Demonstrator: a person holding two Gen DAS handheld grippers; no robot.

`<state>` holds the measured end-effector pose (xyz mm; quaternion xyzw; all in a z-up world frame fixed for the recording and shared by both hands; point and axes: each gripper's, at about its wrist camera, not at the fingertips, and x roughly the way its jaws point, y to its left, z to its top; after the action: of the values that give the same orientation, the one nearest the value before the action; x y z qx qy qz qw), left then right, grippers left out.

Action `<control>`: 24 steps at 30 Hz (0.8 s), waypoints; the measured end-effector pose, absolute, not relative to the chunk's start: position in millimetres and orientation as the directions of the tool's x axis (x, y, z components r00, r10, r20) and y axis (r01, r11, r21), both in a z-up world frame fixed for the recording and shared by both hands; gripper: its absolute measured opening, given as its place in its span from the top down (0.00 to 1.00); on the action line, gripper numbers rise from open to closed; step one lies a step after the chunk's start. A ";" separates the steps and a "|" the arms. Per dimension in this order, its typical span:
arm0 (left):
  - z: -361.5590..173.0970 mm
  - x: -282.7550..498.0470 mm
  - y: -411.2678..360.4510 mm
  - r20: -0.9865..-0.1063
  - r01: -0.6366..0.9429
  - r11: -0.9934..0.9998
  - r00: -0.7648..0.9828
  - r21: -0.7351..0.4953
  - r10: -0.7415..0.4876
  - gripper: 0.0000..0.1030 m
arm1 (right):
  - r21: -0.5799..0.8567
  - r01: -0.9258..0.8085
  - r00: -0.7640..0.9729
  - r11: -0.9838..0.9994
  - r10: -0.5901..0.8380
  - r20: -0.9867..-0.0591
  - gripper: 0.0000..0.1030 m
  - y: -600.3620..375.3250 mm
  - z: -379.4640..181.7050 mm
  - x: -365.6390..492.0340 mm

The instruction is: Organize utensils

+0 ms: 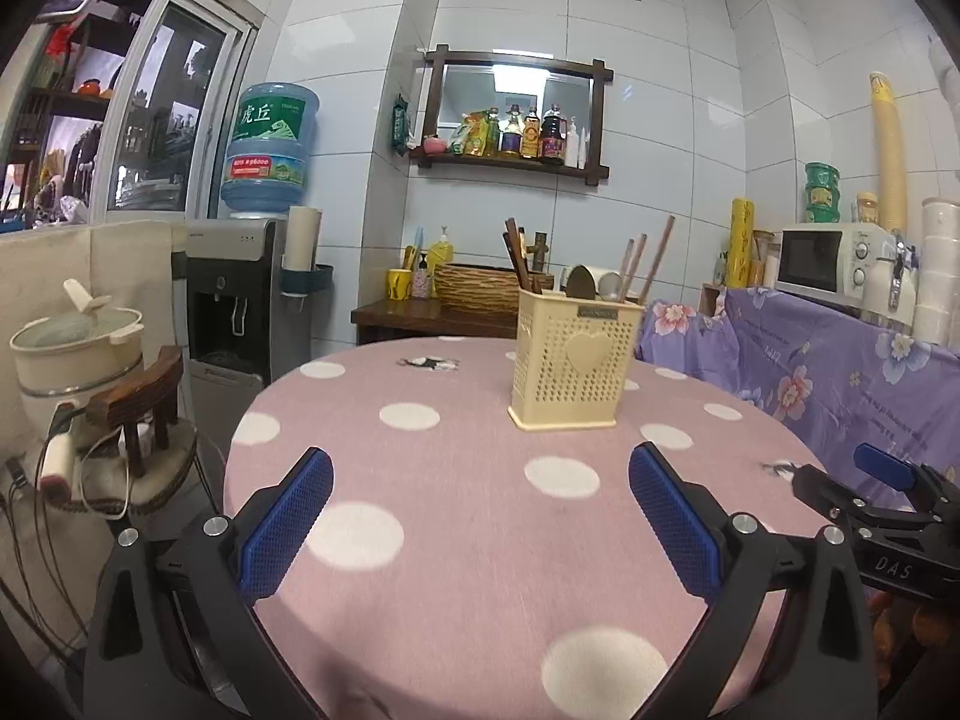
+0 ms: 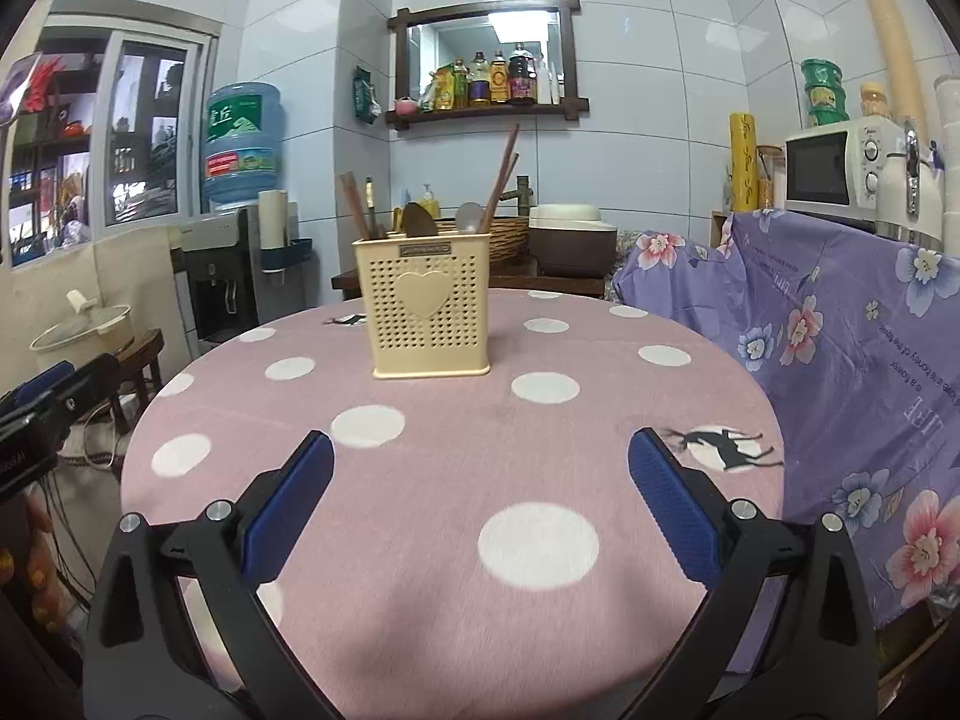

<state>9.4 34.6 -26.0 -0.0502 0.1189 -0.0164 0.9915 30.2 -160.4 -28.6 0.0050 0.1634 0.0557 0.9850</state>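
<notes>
Utensil holder [image 2: 429, 307], cream plastic with a heart, stands upright at centre frame on the round polka-dot surface [image 2: 456, 480], chopsticks [image 2: 503, 171] and spoons [image 2: 470, 217] already upright inside. Left tongs [image 1: 480, 495] and right tongs [image 2: 480, 495] hover wide apart, empty, near the lower edge, well short of it.

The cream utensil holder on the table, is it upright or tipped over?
Upright: the utensil holder stands flat on the tablecloth, chopsticks and spoons sticking up.
</notes>
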 end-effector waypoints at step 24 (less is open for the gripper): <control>-28.6 -17.8 31.9 -0.210 0.026 0.994 0.977 -0.102 -0.047 0.05 | 0.026 -0.142 0.964 0.990 0.144 -0.224 0.06 -153.5 -11.6 -10.3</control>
<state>-17.8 31.9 -28.6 -0.0491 0.1067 -0.0185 0.9929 -10.3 -153.5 -11.6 0.0047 0.1133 0.0723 0.9909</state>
